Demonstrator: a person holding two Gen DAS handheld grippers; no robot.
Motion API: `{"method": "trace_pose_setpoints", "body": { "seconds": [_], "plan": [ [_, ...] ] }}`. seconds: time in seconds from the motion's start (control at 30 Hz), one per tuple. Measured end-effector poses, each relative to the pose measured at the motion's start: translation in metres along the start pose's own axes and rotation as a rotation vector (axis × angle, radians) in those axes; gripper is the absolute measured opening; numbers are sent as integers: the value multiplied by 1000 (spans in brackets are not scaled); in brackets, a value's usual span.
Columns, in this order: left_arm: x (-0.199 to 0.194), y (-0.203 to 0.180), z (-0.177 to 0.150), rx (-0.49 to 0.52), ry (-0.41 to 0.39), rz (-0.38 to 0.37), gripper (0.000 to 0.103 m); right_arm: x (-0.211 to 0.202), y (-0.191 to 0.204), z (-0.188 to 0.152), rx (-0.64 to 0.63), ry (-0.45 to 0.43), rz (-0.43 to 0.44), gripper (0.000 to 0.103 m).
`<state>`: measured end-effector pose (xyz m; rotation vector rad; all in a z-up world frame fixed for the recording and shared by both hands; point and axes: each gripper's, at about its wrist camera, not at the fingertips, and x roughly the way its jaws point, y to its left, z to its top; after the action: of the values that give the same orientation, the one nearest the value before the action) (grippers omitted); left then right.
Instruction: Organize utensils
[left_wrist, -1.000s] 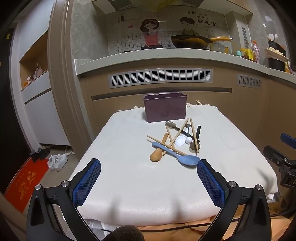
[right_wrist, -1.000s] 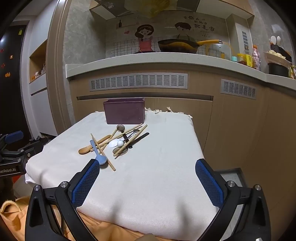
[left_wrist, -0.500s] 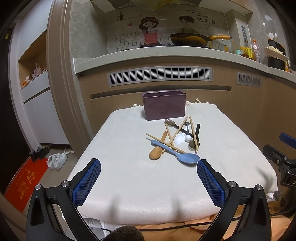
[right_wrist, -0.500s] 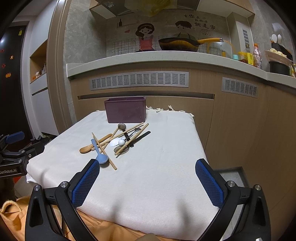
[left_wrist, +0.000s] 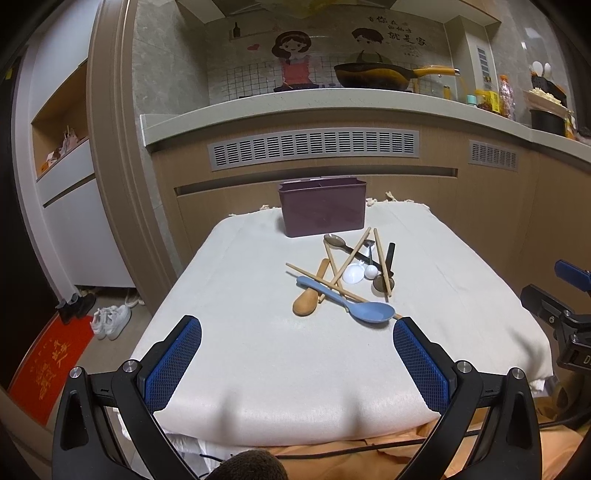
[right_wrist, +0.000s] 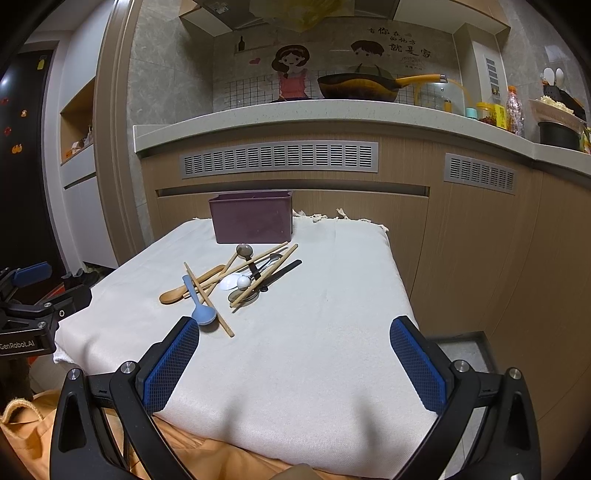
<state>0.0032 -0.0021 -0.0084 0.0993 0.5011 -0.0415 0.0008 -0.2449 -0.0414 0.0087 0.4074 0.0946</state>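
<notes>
We hold both tools, left tool (left_wrist: 297, 363) and right tool (right_wrist: 294, 362), spread empty; the purple bin (left_wrist: 322, 206) hides its inside, and stacked utensils (right_wrist: 240, 278) overlap.

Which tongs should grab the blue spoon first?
Probably the left tongs: the blue spoon bowl lies just ahead of their right finger. Both tongs are open and empty; the right tongs point beside it.

A dark wok (left_wrist: 373, 75) with a yellow handle sat on the kitchen bench (left_wrist: 332, 101) below a cartoon wall sticker (left_wrist: 291, 59) (a girl and a boy), bottles and jars (right_wrist: 502, 110) lined its right end, and white sneakers (left_wrist: 110, 320) lay beside a red mat (left_wrist: 48, 365).
</notes>
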Motion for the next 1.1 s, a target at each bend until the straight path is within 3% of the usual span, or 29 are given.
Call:
{"method": "trace_pose_setpoints", "body": {
  "seconds": [1.1],
  "plan": [
    [1, -3, 0, 14, 13, -18, 103, 2, 4, -1, -2, 4, 5, 103]
  ]
}}
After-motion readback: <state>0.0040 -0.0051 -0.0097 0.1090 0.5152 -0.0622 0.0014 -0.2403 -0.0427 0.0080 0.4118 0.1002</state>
